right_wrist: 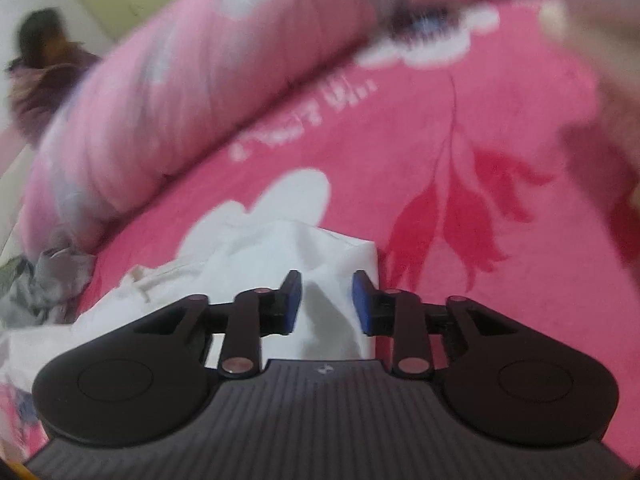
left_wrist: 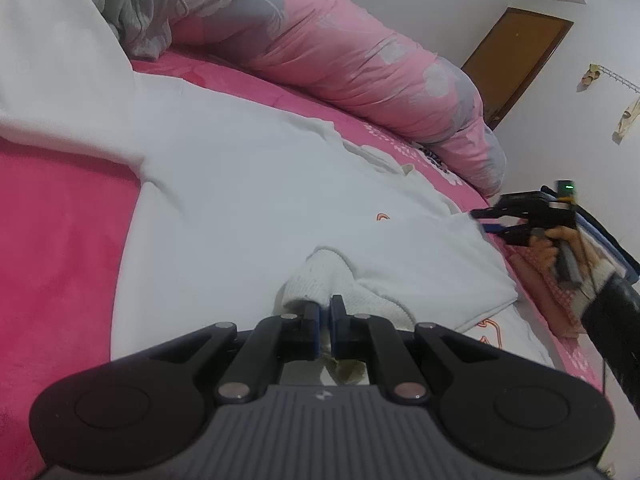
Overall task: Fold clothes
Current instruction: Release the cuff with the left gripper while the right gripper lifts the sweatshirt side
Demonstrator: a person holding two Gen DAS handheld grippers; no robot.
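Left claw (left_wrist: 325, 312) pinches white garment's (left_wrist: 248, 184) cuff (left_wrist: 320, 276); right claw (right_wrist: 326, 300) gapes empty.

Soft, even indoor light with faint shadows; left view sharp, right view motion-blurred; fisheye bending darkens both frames' corners.

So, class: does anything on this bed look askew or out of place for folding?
Yes. The white garment lies crooked on the pink blanket, its ribbed cuff bunched up in the shut left gripper.
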